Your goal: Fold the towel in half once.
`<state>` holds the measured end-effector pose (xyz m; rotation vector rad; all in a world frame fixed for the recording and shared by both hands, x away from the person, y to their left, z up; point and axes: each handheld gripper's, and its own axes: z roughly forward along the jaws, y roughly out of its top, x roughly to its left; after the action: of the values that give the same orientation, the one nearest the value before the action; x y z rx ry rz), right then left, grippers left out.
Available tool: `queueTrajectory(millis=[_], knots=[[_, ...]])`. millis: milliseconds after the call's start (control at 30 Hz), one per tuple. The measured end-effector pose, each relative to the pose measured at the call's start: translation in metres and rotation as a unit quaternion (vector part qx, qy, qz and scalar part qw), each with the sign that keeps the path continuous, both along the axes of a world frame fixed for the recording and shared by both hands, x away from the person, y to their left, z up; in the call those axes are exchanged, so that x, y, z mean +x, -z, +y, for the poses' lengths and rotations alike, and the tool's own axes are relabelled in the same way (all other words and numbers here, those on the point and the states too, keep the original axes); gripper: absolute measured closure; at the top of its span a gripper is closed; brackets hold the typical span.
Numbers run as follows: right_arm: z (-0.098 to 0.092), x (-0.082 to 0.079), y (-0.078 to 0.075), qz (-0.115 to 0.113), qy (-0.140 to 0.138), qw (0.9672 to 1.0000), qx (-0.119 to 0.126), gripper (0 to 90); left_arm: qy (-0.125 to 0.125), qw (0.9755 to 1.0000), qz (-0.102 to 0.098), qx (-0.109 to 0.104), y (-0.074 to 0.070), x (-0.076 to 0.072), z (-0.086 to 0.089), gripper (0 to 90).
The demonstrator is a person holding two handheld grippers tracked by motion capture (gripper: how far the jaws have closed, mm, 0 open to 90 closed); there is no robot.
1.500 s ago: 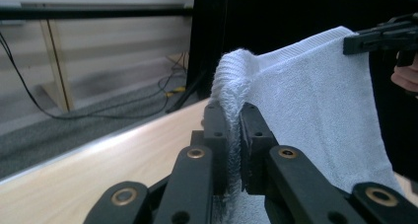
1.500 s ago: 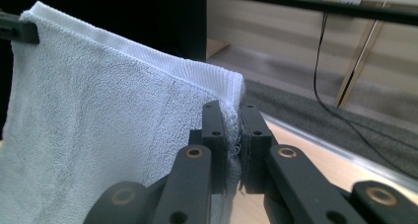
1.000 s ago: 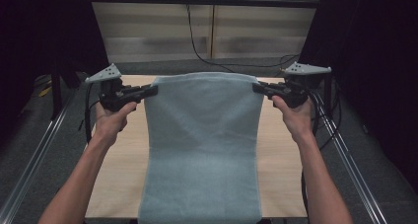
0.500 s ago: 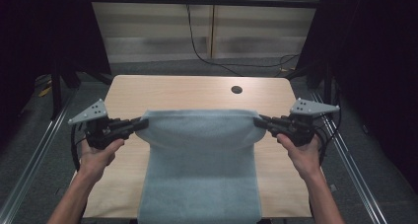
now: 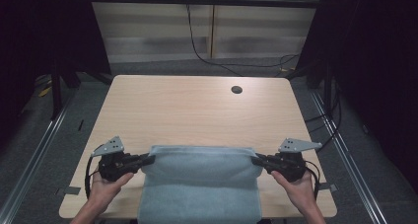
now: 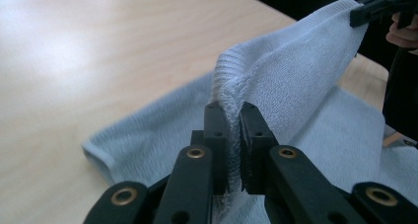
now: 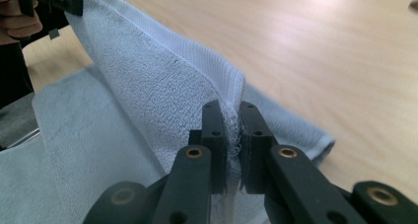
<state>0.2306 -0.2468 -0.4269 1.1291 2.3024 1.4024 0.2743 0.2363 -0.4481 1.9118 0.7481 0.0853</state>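
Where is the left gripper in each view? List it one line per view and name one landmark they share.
High view: left gripper at lower left, clamped on the towel's corner.
Left gripper view: its own jaws rise bottom centre, pinching towel.
Right gripper view: far off at top left, holding the opposite corner.
Shared landmark: the pale blue towel stretched between both grippers.

No legible text, label, brand, number or sign was found in any view. The towel (image 5: pixel 199 184), the table (image 5: pixel 187 110) and both grippers' jaws bore no readable marking.
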Motion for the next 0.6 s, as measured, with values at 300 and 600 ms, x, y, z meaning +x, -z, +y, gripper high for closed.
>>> queueTrajectory(millis=[300, 600], knots=[[0.006, -0.013, 0.021, 0.029, -0.012, 0.9994, -0.015, 83.9, 0.005, 0.9997, 0.023, 0.008, 0.016, -0.019, 0.006, 84.1], [0.014, -0.019, 0.051, 0.072, -0.017, 0.9962, -0.045, 83.9, 0.005, 0.9963, 0.053, 0.067, 0.041, -0.022, -0.002, 84.0]])
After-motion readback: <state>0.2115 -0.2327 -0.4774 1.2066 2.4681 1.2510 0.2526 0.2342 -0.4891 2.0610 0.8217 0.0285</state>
